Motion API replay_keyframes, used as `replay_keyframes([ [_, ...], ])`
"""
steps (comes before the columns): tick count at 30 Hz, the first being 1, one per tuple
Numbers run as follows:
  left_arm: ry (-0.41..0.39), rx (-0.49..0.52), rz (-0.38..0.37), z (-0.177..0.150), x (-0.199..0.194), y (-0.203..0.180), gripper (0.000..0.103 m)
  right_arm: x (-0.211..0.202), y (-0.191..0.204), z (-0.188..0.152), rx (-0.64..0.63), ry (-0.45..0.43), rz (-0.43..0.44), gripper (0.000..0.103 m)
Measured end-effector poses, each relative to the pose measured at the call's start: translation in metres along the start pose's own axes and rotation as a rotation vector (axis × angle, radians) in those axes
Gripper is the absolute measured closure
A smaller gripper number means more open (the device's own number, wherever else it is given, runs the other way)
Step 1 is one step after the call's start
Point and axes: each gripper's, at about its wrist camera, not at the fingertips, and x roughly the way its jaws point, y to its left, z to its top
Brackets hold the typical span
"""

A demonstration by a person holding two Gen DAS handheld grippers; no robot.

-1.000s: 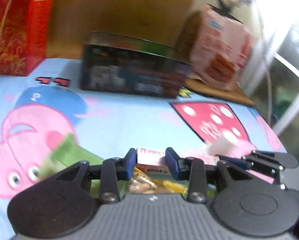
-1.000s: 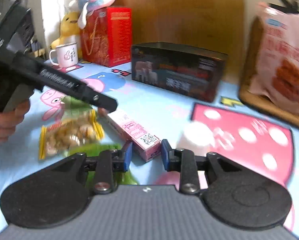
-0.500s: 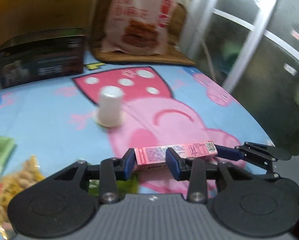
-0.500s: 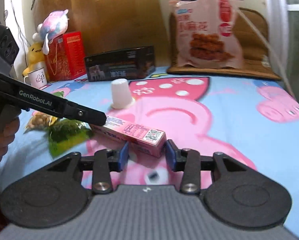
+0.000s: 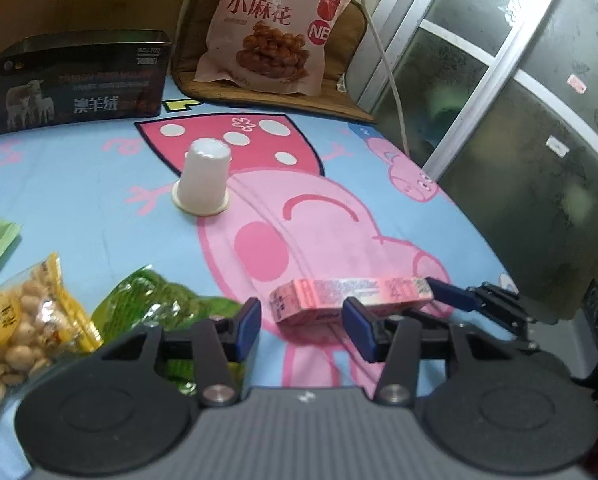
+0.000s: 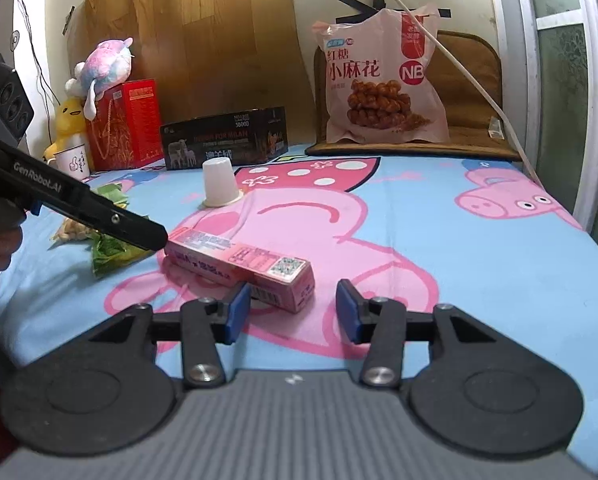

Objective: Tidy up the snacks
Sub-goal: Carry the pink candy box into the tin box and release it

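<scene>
A long pink snack box (image 5: 351, 296) lies flat on the cartoon bedsheet, also in the right wrist view (image 6: 239, 264). My left gripper (image 5: 301, 330) is open with one end of the box between its fingers. My right gripper (image 6: 293, 312) is open at the box's other end. A yellow peanut bag (image 5: 19, 328) and a green snack bag (image 5: 155, 300) lie at the left. A white cup (image 5: 203, 178) stands upside down in the middle.
A dark open box (image 5: 83, 80) stands at the back, a red box (image 6: 127, 124) and plush toys (image 6: 103, 64) to its left. A large pink snack bag (image 6: 383, 76) leans on a brown cushion. The bed edge and a glass door (image 5: 519, 120) are at the right.
Both grippers have opened and let go of the pink box, which now rests on the sheet. The left view swung right and settled.
</scene>
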Motion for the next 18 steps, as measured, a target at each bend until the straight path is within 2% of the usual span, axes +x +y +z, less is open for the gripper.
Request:
replay_keyframes([
  [4, 0.041, -0.018, -0.053, 0.005, 0.017, 0.001, 0.052, -0.002, 0.005, -0.003, -0.016, -0.006, -0.009, 0.053],
  [6, 0.039, -0.011, -0.058, 0.003, 0.022, -0.001, 0.055, -0.001, 0.007, -0.003, -0.031, -0.002, -0.010, 0.056],
  [7, 0.042, 0.003, -0.059, 0.003, 0.024, -0.004, 0.059, -0.001, 0.009, -0.002, -0.043, 0.004, -0.009, 0.063],
  [9, 0.032, 0.024, -0.043, 0.001, 0.021, -0.004, 0.062, 0.001, 0.015, 0.001, -0.082, 0.019, -0.029, 0.063],
  [14, -0.024, -0.005, -0.050, 0.002, -0.007, 0.017, 0.064, 0.010, 0.025, 0.019, -0.101, 0.019, 0.032, 0.064],
  [18, -0.097, -0.036, -0.001, 0.006, -0.037, 0.043, 0.064, 0.035, 0.046, 0.043, -0.153, 0.012, 0.103, 0.064],
])
